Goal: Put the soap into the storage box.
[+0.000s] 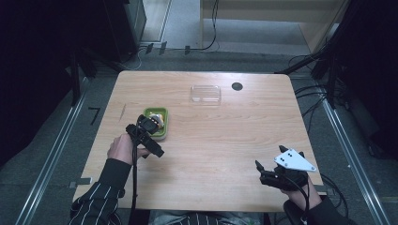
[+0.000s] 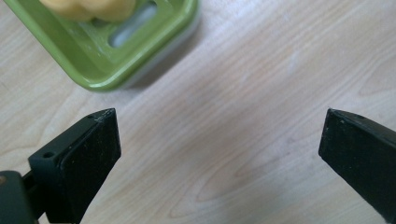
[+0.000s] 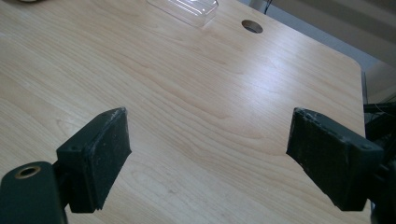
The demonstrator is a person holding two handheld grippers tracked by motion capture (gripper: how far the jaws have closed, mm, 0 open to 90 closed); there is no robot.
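— So which hand was closer to the work?

— Your left. In the high view your left gripper (image 1: 149, 123) hung over the near end of the green soap dish (image 1: 162, 131), on the left half of the bench (image 1: 220, 140). Your right gripper (image 1: 267, 176) sat well apart, at the near right corner, aimed up the bench toward the clear lid (image 1: 205, 93) at the far edge.

— Fingers?

— Both pairs stood wide apart, nothing between them. In the left gripper view only bare wood lay between your fingers (image 2: 88, 154); the green soap dish (image 2: 107, 51) was ahead and off to the upper left, with the yellow soap (image 2: 88, 8) lying in it.

— How did the dish lie?

— In the high view its long axis ran roughly away from you, tilted a little. In the left gripper view it ran on a diagonal, so your fingers did not straddle it squarely.

— Judgement on the move?

— You would have needed to shift the left gripper forward and to its left, then turn the wrist until the fingers spanned the short side. The clear lid (image 3: 184, 9) stayed far from either hand.
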